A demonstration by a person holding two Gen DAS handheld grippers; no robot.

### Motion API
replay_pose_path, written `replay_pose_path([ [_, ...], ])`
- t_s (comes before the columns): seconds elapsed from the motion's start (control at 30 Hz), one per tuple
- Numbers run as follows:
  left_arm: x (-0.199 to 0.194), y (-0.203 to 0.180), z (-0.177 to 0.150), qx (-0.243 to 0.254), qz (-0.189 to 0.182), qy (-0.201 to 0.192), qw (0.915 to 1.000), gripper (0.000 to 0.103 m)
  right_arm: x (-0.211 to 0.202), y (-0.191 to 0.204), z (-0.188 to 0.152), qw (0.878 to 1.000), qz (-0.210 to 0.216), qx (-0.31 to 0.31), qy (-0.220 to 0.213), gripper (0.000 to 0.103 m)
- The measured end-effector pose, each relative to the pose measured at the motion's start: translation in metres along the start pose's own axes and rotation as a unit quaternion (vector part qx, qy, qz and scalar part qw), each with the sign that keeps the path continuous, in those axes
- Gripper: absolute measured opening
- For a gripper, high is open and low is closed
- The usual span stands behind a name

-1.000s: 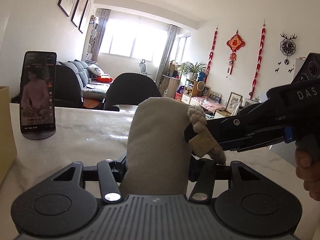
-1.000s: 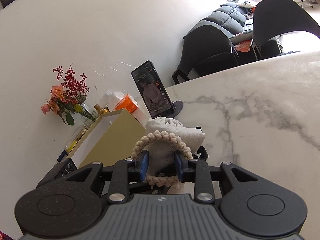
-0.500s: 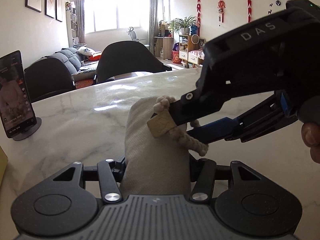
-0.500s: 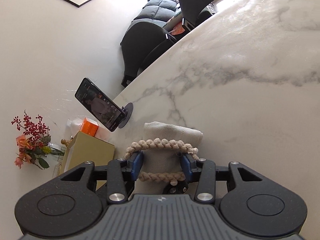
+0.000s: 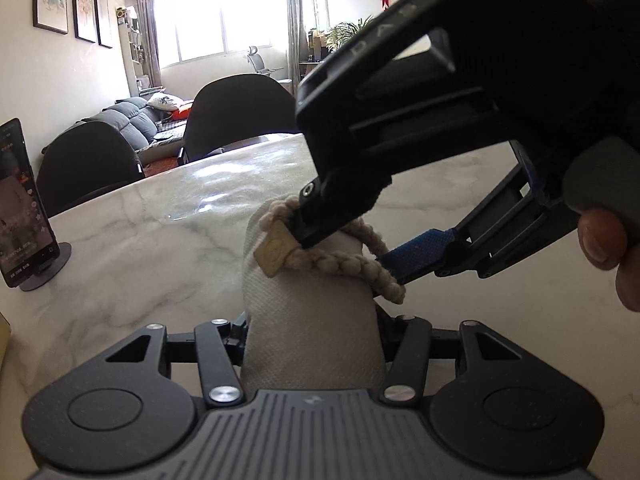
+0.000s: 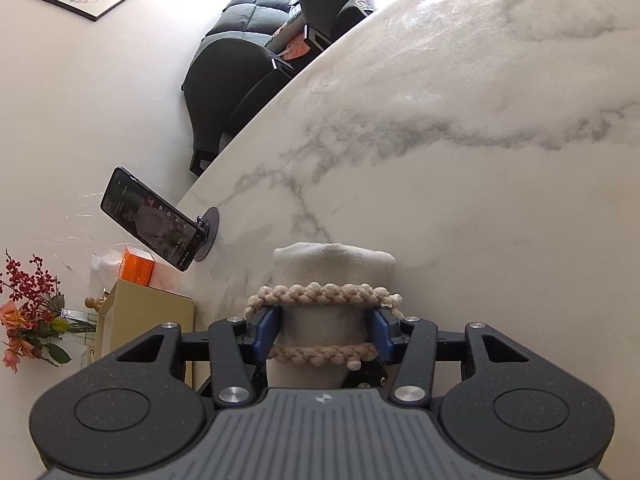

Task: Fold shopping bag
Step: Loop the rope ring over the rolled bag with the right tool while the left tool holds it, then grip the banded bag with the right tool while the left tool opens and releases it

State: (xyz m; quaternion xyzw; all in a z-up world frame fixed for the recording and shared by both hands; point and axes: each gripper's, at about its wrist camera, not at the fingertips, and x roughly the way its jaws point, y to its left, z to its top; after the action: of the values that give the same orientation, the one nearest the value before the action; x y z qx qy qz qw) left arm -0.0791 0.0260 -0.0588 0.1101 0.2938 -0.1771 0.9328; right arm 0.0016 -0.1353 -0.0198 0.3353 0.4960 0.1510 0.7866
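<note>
The beige shopping bag [image 5: 312,320] is rolled into a tight bundle. My left gripper [image 5: 314,334] is shut on its lower end and holds it upright over the marble table [image 5: 140,260]. A braided rope loop [image 5: 352,266] with a tan tag [image 5: 274,252] goes around the roll. My right gripper [image 5: 340,248] comes in from the right, its fingers spread inside the loop and stretching it over the roll. In the right wrist view the roll [image 6: 328,316] sits between the blue pads [image 6: 266,334] with the rope [image 6: 324,294] around both.
A phone on a round stand [image 5: 24,208] is at the table's left; it also shows in the right wrist view [image 6: 156,224]. A tan box [image 6: 148,324], an orange pack [image 6: 138,268] and flowers [image 6: 28,316] stand beyond. Dark chairs [image 5: 236,112] line the far edge.
My right gripper has pushed the rope loop further down over the roll and spread wider. Both grippers have tilted down toward the table, and the right one now looms closer in the left view.
</note>
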Motion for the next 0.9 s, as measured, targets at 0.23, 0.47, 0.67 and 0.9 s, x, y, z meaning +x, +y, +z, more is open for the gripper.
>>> replay_pose_path([
  [0.23, -0.005, -0.030, 0.000, 0.046, -0.015, -0.009, 0.9988, 0.053, -0.016, -0.005, 0.004, 0.999, -0.046, 0.001, 0.007, 0.056],
  [0.47, 0.001, -0.041, 0.003, 0.063, -0.036, -0.013, 0.9973, 0.053, -0.013, -0.011, 0.005, 0.997, -0.069, 0.011, 0.014, 0.061],
  [0.67, 0.002, -0.043, 0.001, 0.069, -0.038, -0.015, 0.9968, 0.053, 0.001, -0.006, 0.006, 0.996, -0.087, -0.003, 0.022, 0.063],
  [0.9, 0.005, -0.039, 0.001, 0.058, -0.042, -0.013, 0.9973, 0.055, 0.001, -0.017, 0.000, 0.999, -0.025, -0.039, -0.007, 0.052],
])
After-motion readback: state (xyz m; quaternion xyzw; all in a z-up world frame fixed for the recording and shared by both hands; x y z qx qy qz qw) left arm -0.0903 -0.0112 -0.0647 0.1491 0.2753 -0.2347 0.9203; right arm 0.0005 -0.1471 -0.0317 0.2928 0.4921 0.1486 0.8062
